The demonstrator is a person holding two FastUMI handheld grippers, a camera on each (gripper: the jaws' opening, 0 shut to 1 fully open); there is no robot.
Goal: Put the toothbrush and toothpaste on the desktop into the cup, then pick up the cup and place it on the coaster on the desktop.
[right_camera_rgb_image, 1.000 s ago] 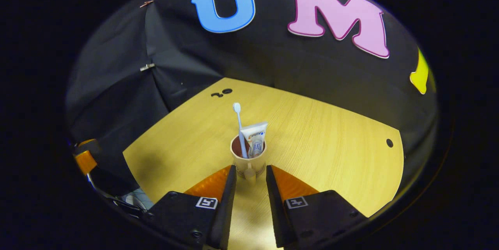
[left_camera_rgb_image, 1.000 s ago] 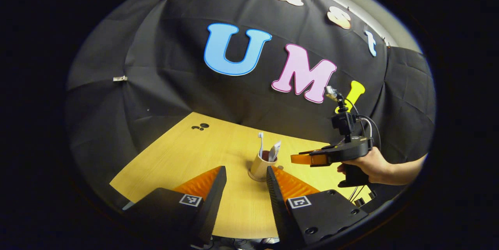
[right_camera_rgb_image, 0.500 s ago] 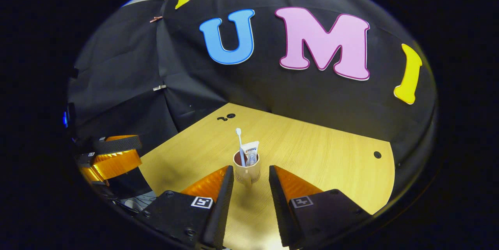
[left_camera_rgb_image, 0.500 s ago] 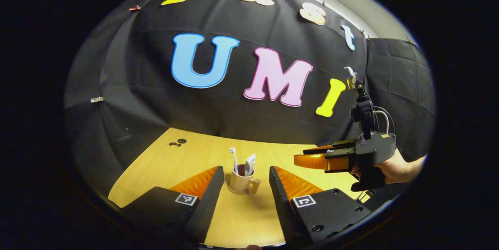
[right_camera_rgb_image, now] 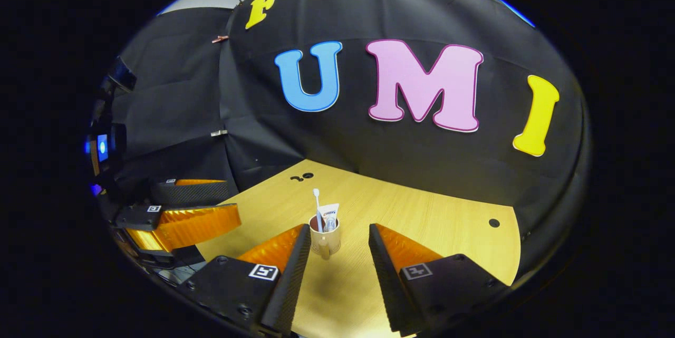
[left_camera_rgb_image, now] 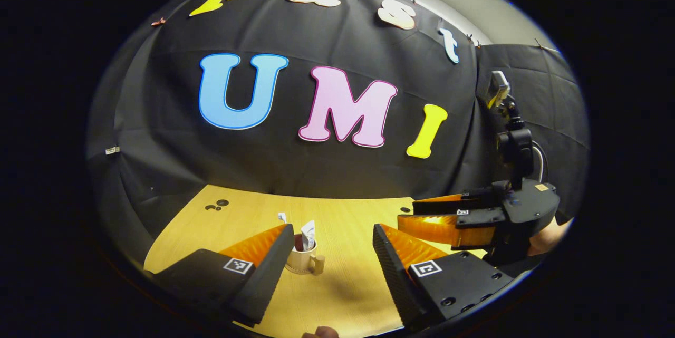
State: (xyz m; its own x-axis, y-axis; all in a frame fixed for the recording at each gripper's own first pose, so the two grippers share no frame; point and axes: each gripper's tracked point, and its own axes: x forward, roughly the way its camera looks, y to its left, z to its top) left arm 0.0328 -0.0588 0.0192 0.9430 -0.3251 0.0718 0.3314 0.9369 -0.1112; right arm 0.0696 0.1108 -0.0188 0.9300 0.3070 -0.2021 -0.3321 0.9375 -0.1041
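A beige cup (left_camera_rgb_image: 302,261) (right_camera_rgb_image: 325,241) with a handle stands upright on the wooden desktop (left_camera_rgb_image: 348,222) (right_camera_rgb_image: 422,216), on a thin round base that looks like the coaster (left_camera_rgb_image: 296,271). A white toothbrush (right_camera_rgb_image: 317,205) and a toothpaste tube (left_camera_rgb_image: 308,233) (right_camera_rgb_image: 330,213) stand in it. My left gripper (left_camera_rgb_image: 332,232) is open, with the cup just beyond its left finger. My right gripper (right_camera_rgb_image: 338,230) is open too, and the cup lies a little beyond its fingertips. In the left gripper view, the right gripper (left_camera_rgb_image: 407,212) hangs at the right, held by a hand (left_camera_rgb_image: 548,235).
The desktop has small dark holes at its far left (left_camera_rgb_image: 219,204) (right_camera_rgb_image: 303,176) and one near its right edge (right_camera_rgb_image: 493,222). Black cloth walls close it in behind and at the sides. In the right gripper view, the left gripper (right_camera_rgb_image: 232,198) hovers at the left.
Both grippers have drawn back and up from the cup, which now looks smaller and farther. The right gripper's fingers have spread wider. The cup has stayed in place.
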